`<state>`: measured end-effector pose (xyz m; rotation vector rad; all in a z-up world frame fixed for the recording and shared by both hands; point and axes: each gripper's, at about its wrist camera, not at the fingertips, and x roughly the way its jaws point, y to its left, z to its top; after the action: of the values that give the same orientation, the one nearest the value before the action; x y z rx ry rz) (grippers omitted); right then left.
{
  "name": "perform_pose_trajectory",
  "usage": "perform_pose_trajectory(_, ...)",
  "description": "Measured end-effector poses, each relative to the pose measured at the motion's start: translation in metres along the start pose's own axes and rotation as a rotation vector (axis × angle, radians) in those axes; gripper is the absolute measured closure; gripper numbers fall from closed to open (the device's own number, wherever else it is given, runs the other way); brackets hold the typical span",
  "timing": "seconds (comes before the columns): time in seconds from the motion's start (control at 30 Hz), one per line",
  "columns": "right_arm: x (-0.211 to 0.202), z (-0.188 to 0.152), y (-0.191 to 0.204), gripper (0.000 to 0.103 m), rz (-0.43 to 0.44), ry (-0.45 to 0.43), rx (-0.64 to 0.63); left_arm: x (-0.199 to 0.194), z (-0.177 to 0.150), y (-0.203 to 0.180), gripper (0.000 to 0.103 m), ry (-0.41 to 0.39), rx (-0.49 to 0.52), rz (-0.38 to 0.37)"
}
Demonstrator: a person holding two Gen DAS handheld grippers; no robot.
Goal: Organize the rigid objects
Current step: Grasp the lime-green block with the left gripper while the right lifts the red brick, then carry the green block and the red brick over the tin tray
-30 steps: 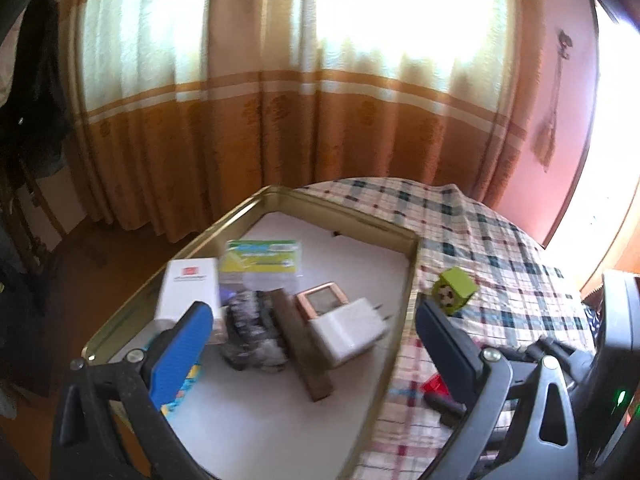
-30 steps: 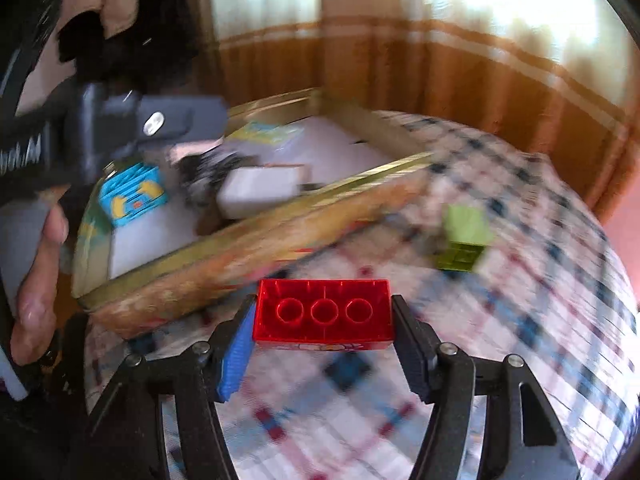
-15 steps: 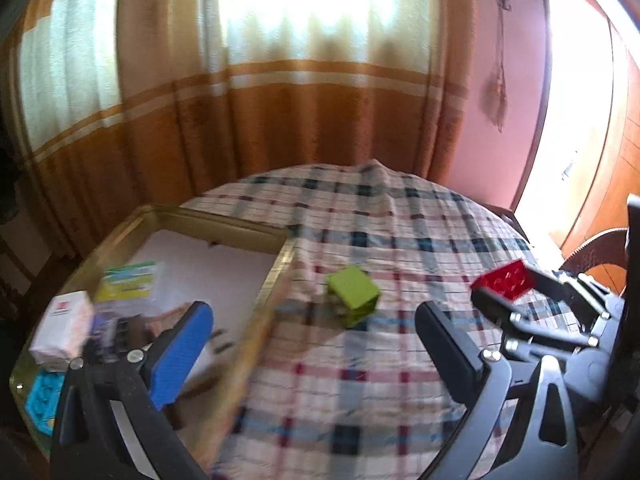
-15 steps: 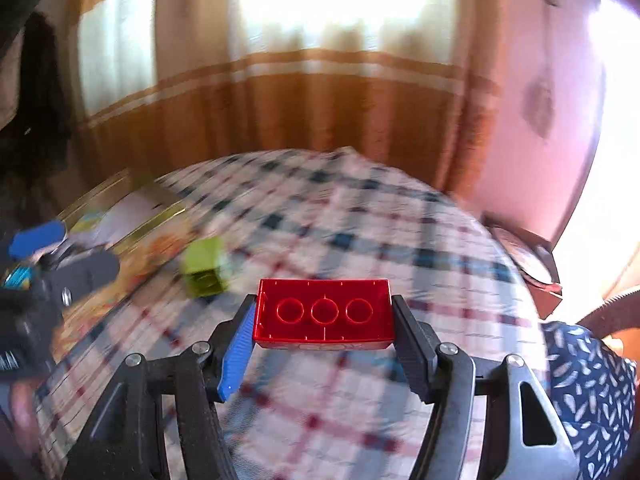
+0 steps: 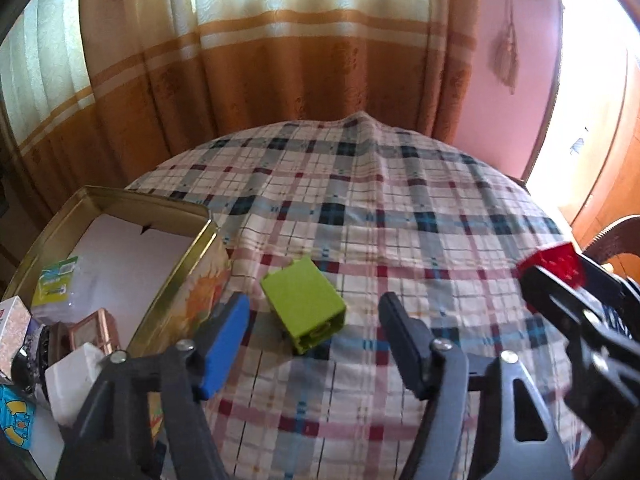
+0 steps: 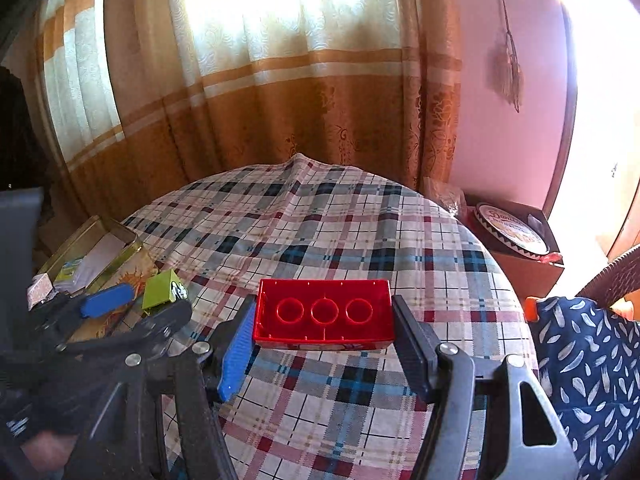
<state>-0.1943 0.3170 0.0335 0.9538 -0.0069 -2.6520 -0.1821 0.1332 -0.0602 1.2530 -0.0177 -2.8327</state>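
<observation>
Left wrist view: left gripper [image 5: 312, 332] has swung off the tin [image 5: 176, 280] onto the green block [image 5: 304, 304] — jaws closing, pads not yet touching. Right wrist view: right gripper [image 6: 324, 340] still pinches the red brick [image 6: 323, 312] — both await boxing.

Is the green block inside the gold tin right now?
No, the green block lies on the checked tablecloth just outside the gold tin, beside its wall.

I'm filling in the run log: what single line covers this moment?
left hand-held gripper: closing around green block, pads not touching | right hand-held gripper: holding red brick | tin: open
</observation>
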Motion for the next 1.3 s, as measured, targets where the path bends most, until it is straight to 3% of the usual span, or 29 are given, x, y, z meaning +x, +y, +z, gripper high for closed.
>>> perform_pose_trajectory(0.2,0.000,0.000,-0.001,0.037,0.002,0.003,0.006,0.021,0.004,-0.003,0.041,0.034,-0.009,0.035)
perform_pose_trajectory(0.3,0.001,0.000,0.000,0.037,0.001,0.003,0.003,0.027,0.008,-0.004,0.054,0.043,-0.014,0.035)
perform_pose_trajectory(0.37,0.001,-0.001,0.000,0.037,0.001,0.002,0.000,0.029,0.010,-0.004,0.072,0.046,-0.011,0.029)
perform_pose_trajectory(0.63,-0.001,-0.001,-0.001,0.037,0.007,-0.009,0.000,0.022,0.004,-0.001,0.073,0.032,-0.008,0.006)
perform_pose_trajectory(1.3,-0.014,-0.002,0.004,0.037,0.011,-0.085,-0.009,-0.026,-0.021,0.014,0.073,-0.114,0.022,0.012)
